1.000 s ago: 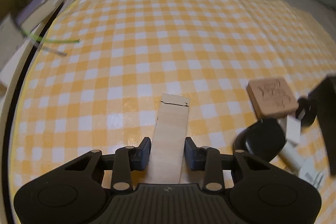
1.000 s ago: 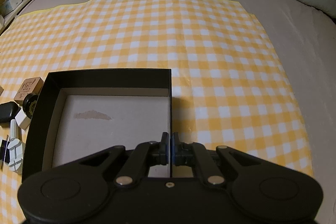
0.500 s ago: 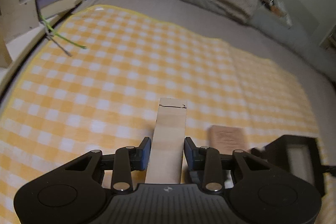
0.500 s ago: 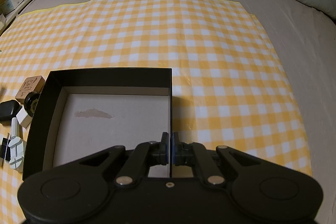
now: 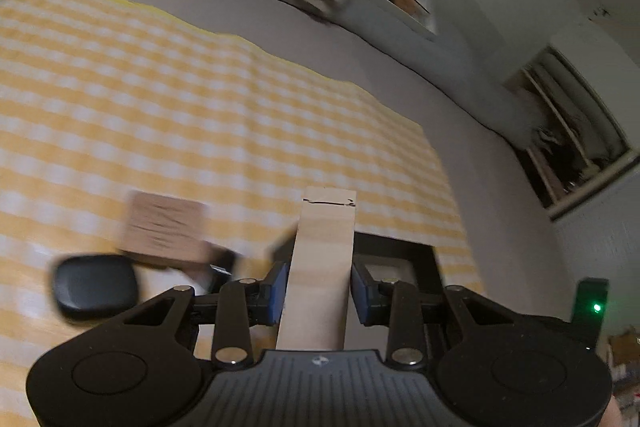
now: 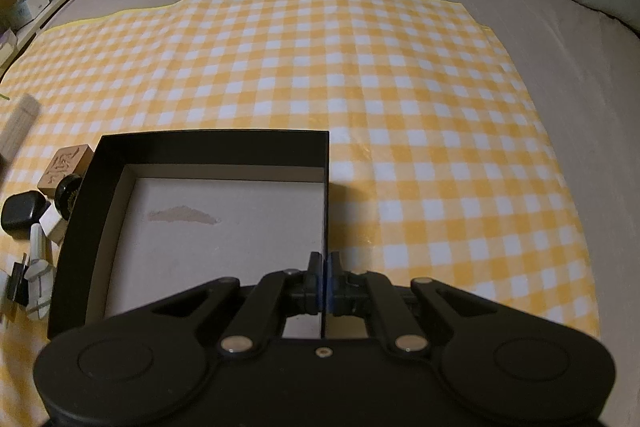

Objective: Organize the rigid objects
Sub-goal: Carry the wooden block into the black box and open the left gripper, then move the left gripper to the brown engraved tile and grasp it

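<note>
While the right gripper (image 6: 323, 281), jaws pinched on the wall of the open black cardboard box (image 6: 208, 147), steadies it, the left gripper (image 5: 319, 285), clamped on the long pale wooden block (image 5: 324, 247), is in the carrying step and next needs lowering into the box before release.

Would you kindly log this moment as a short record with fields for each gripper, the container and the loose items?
left gripper: shut on a flat wooden block, raised above the checked cloth
right gripper: shut on the right wall of the black box
box contents: bare floor, nothing inside
loose items left of box: engraved wooden stamp, black case, white plastic pieces
</note>
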Available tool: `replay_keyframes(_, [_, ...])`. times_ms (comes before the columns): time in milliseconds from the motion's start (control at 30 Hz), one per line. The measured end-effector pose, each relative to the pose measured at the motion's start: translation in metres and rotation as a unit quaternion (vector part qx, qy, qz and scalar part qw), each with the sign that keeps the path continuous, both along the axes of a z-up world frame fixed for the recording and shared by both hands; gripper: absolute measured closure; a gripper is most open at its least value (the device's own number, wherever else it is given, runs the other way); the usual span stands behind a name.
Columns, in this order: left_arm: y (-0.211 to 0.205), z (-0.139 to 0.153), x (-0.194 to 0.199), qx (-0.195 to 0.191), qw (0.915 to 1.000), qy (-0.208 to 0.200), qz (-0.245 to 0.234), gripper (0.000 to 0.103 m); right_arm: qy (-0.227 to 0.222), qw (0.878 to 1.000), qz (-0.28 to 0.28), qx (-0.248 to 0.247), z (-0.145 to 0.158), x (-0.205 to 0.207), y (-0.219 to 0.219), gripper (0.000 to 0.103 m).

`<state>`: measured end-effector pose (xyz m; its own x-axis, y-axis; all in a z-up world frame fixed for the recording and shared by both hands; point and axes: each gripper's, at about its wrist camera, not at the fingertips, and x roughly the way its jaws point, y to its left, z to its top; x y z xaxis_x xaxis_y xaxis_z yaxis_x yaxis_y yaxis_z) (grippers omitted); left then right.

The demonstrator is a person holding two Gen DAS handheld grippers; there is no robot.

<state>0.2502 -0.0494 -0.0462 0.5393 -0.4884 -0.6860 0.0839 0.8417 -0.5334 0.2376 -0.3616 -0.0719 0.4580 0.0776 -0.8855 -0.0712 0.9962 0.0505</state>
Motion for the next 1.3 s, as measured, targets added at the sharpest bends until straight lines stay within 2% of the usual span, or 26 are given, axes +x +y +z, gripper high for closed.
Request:
replay_keyframes(233, [-0.071,-0.023,0.007,-0.039,0.9988,0.028,-0.012,0.069,0.000,1.000,0.000,0.008,0.004,0.002,-0.004,0.101])
replay_keyframes(433, [-0.116,-0.050,0.018,-0.066,0.9959,0.061,0.009,0.069,-0.003,1.000,-0.003,0.020,0.005,0.001,-0.007,0.101])
replay_keyframes(600, [-0.143,-0.069,0.024,-0.061,0.9950,0.078,0.014,0.069,-0.005,1.000,-0.001,0.020,0.005,0.000,-0.009,0.100])
replay_keyframes(833, [-0.165,-0.089,0.031,-0.062,0.9941,0.088,0.011,0.069,-0.009,0.999,-0.002,0.032,0.005,-0.003,-0.010,0.100])
replay_keyframes(900, [-0.169,-0.096,0.034,-0.072,0.9934,0.089,0.010,0.057,-0.009,0.999,-0.003,0.035,0.006,-0.004,-0.011,0.100])
replay_keyframes(967, [-0.170,-0.105,0.037,-0.097,0.9905,0.097,0.002,0.049,-0.010,0.999,-0.003,0.036,0.006,-0.004,-0.010,0.100])
replay_keyframes(1000, [-0.171,-0.108,0.039,-0.108,0.9888,0.103,0.000,0.049,-0.009,0.999,-0.002,0.036,0.005,-0.004,-0.010,0.100])
replay_keyframes(1233, [-0.168,-0.104,0.038,-0.095,0.9906,0.098,0.001,0.049,-0.010,0.999,-0.008,0.047,0.005,-0.005,-0.011,0.100])
replay_keyframes(1300, [-0.164,-0.099,0.036,-0.091,0.9913,0.095,0.001,0.045,-0.010,0.999,-0.009,0.047,0.005,-0.004,-0.011,0.100])
